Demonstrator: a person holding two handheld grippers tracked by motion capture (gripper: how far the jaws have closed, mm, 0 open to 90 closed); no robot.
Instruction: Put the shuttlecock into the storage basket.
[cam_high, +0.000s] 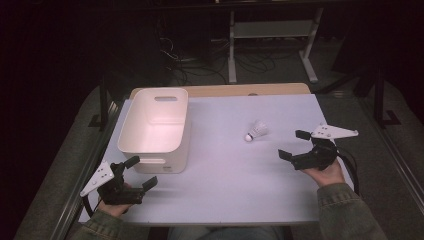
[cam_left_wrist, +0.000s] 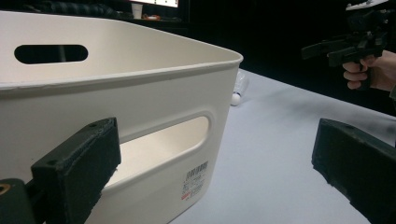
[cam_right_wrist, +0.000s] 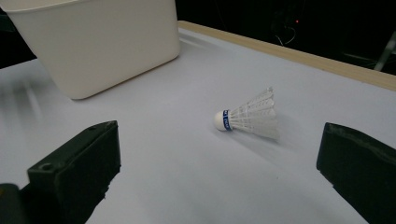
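We see the shuttlecock (cam_high: 256, 131) lying on its side on the white table (cam_high: 240, 190), right of centre, its cork tip pointing toward the near-left. Our right gripper (cam_high: 296, 145) sits near it to the right, jaws spread wide apart and holding nothing; in the right gripper view the shuttlecock (cam_right_wrist: 250, 116) lies ahead between the two jaws, apart from both. Bare tabletop runs between that gripper and the shuttlecock, with nothing in the way. Our left gripper (cam_high: 141, 172) rests at the near-left corner, jaws also wide apart and empty, just beside the near wall of the white bin (cam_high: 155, 127). In the left gripper view the bin (cam_left_wrist: 140, 93) stands close ahead. The bin stands well apart from the shuttlecock, with open table between them. A wooden edge (cam_high: 240, 90) borders the far side.
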